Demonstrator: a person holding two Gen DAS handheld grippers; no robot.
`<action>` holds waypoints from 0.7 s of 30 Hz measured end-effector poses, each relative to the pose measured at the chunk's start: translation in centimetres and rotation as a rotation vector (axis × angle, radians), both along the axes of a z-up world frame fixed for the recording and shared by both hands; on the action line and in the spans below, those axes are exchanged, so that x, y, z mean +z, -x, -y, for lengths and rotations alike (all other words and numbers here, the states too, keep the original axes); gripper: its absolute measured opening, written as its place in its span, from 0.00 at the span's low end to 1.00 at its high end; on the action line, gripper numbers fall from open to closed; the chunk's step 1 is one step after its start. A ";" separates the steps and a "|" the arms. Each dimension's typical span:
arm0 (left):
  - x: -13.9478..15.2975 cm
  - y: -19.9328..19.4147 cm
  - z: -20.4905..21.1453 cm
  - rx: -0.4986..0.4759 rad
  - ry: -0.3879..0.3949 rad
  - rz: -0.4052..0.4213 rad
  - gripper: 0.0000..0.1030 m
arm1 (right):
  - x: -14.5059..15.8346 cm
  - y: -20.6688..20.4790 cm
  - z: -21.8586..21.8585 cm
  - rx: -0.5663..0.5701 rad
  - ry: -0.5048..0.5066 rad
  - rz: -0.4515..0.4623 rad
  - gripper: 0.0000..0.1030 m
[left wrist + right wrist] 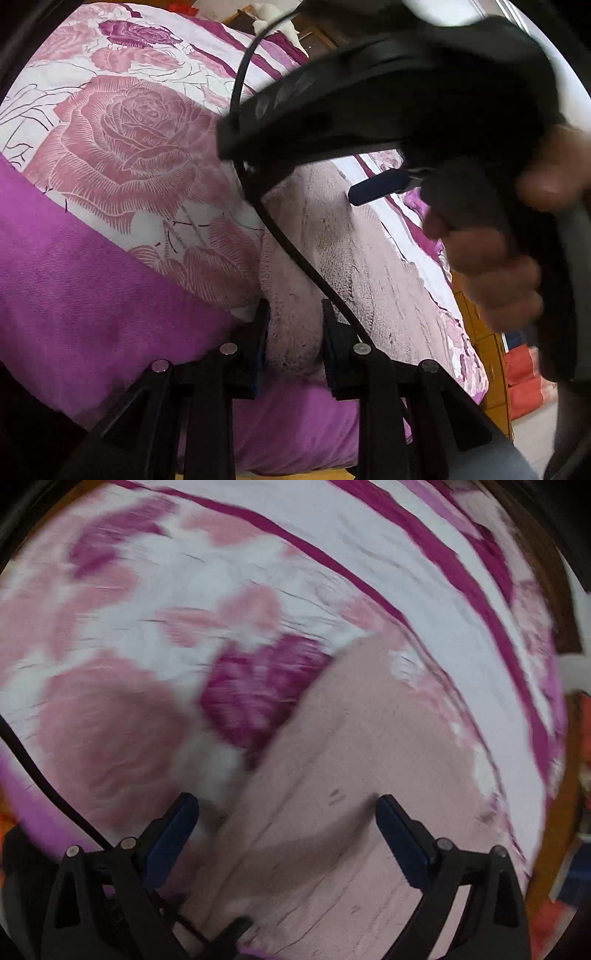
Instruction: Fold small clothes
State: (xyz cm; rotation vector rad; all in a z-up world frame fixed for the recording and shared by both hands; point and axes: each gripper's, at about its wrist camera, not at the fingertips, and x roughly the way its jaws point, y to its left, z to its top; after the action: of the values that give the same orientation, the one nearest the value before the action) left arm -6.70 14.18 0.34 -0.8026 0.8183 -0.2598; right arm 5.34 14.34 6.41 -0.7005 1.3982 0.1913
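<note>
Left gripper point(293, 332) fingers sit closest to the lens, pinched on the near end of a pale pink fuzzy garment point(354, 258); cloth bunches up between the two pads, so jaws are clamped on it. Rest of the garment runs forward and to the right of that gripper, lying on a rose-print bedsheet point(129, 147). Purple band of the sheet lies left of and under the fingers.

Right gripper point(288, 812) is spread wide, nothing between the pads. Garment point(351, 757) lies directly ahead of and beneath it, one edge slanting off forward-right. View is motion-blurred, so contact with the cloth can't be confirmed.

Progress, judged: early. Garment looks mostly laid out in a long strip, no neat folded stack visible. One end is grabbed; the fold-over and flattening are left.

Pose: left tool low, angled down along the cloth. Right tool crosses high in the left view, a black body with a cable point(258, 192) looping off it, the person's right hand point(495, 258) wrapped round the handle, one blue-padded finger poking out above the garment.
</note>
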 end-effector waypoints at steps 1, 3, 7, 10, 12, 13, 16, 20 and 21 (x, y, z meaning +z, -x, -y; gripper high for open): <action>0.1 0.0 0.1 -0.002 -0.009 0.001 0.02 | 0.0 -0.2 0.1 -0.012 0.007 0.031 0.76; 0.4 0.1 0.3 -0.007 -0.028 0.003 0.02 | 0.0 -0.2 0.1 -0.034 -0.019 0.033 0.59; 0.8 -0.7 0.2 -0.024 -0.012 -0.018 0.00 | -0.5 0.5 -0.9 0.032 0.032 0.036 0.53; 0.8 -1.0 -0.6 -0.033 0.028 -0.032 0.00 | -0.2 0.8 -0.7 0.025 0.041 0.061 0.22; 1.1 -0.9 -1.1 -0.032 0.030 -0.017 0.00 | -0.2 0.1 -1.4 0.030 0.027 0.077 0.19; 1.4 -0.8 -1.1 -0.033 0.031 -0.004 0.00 | -0.1 0.0 -1.5 0.028 0.010 0.077 0.18; 2.2 -0.2 -1.5 -0.050 0.022 0.040 0.00 | 0.9 -0.4 -0.3 0.026 -0.062 0.072 0.16; 2.4 0.5 -2.6 -0.060 0.072 0.056 0.00 | 2.9 -0.3 0.4 0.022 -0.152 0.076 0.16; 2.5 0.7 -3.0 -0.056 0.091 0.059 0.00 | 3.4 -0.3 0.4 0.020 -0.174 0.072 0.15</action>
State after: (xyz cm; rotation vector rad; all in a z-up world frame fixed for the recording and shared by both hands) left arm -7.41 17.16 2.80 -0.8544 0.7786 -0.3713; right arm 5.59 13.90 9.82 -0.5718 1.2886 0.2972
